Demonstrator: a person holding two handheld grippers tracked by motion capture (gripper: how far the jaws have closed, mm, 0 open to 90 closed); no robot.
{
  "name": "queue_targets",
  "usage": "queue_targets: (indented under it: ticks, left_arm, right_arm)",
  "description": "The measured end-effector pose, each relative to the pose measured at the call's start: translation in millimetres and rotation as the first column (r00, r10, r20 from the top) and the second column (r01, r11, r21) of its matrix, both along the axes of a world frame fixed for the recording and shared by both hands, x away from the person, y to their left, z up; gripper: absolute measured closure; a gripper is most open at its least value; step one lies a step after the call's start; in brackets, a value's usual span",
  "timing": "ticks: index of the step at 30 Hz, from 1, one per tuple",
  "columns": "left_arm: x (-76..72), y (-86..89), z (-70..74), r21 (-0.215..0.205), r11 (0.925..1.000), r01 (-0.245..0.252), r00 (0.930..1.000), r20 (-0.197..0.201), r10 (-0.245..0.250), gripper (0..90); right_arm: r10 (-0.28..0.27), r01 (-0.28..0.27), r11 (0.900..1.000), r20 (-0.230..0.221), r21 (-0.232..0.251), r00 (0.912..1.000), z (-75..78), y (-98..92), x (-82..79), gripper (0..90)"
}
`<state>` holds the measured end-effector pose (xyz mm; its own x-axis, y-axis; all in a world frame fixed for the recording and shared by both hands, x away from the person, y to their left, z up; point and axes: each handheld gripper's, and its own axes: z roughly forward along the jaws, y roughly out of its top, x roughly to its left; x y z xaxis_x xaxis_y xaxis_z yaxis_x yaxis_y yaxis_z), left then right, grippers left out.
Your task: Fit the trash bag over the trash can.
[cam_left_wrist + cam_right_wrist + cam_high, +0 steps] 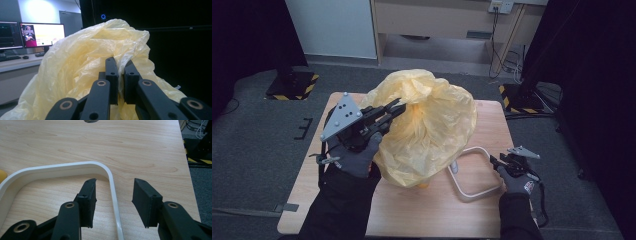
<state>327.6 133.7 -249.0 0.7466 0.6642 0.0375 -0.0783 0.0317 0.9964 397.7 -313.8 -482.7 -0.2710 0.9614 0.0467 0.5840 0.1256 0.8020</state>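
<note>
yellow plastic bag (427, 130) | billowed over the surface (412, 210), left of white frame (472, 192) | left gripper (396, 107) fingers clenched on film | right gripper (113, 195) fingers released, straddling frame rail | lift gently, avoid tearing

A light wooden table (422, 210) carries a white looped frame (479, 172) and a yellow plastic bag (432, 135).

Black sleeves and grey gloves (357, 159) carry each black tool (388, 112), topped by a grey three-cornered plate (342, 116) with dark screw holes.
</note>
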Motion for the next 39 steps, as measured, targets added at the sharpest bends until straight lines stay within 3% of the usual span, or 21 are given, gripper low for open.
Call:
queue_targets:
  ticks: [7, 14, 17, 22, 25, 31, 36, 39]
  left_arm:
    - [-0.8, -7.8, 12.8, -0.005, 0.9999, 0.011, 0.9992, 0.040, -0.011, 84.6]
    - [2.7, -15.4, 22.6, -0.011, 0.9997, 0.021, 0.9984, 0.052, -0.020, 84.6]
    - [5.0, -17.5, 18.0, 0.009, 0.9999, 0.014, 0.9992, 0.037, -0.014, 83.7]
    - [12.3, -17.3, 5.3, 0.022, 0.9995, 0.025, 0.9990, -0.037, -0.024, 74.1]
    - [12.5, -15.7, 2.7, 0.038, 0.9992, 0.012, 0.9980, -0.063, -0.010, 62.2]
    - [2.1, -6.2, 5.2, 0.017, 0.9997, 0.018, 0.9986, -0.049, -0.017, 49.0]
    - [-8.3, 11.0, 7.1, 0.001, 1.0000, 0.007, 0.9993, -0.038, -0.007, 45.3]
    - [-12.6, 26.2, 5.9, -0.002, 0.9994, -0.035, 0.9990, -0.028, 0.035, 44.2]
  right_arm:
    - [-0.004, 0.004, 1.000, -0.002, 0.008, 1.0000, 0.1, -0.2, -0.3, 53.5]
    - [-0.002, 0.002, 1.000, 0.001, 0.006, 1.0000, 0.6, 0.0, -0.5, 53.6]
    - [0.000, 0.000, 1.000, 0.005, 0.005, 1.0000, 1.1, -0.3, -0.5, 53.6]
    - [0.004, -0.004, 1.000, 0.016, 0.003, 0.9999, 3.0, 0.2, -0.8, 53.5]
    - [0.000, -0.001, 1.000, 0.034, 0.013, 0.9994, 7.2, 1.3, -1.0, 52.6]
    - [-0.006, 0.002, 0.999, 0.101, 0.045, 0.9949, 20.7, 3.5, -2.8, 52.1]
    - [-0.006, -0.003, 0.998, 0.152, 0.058, 0.9884, 32.2, 5.7, -4.4, 52.1]
    - [-0.008, -0.009, 0.997, 0.199, 0.081, 0.9800, 43.3, 6.6, -5.9, 52.3]
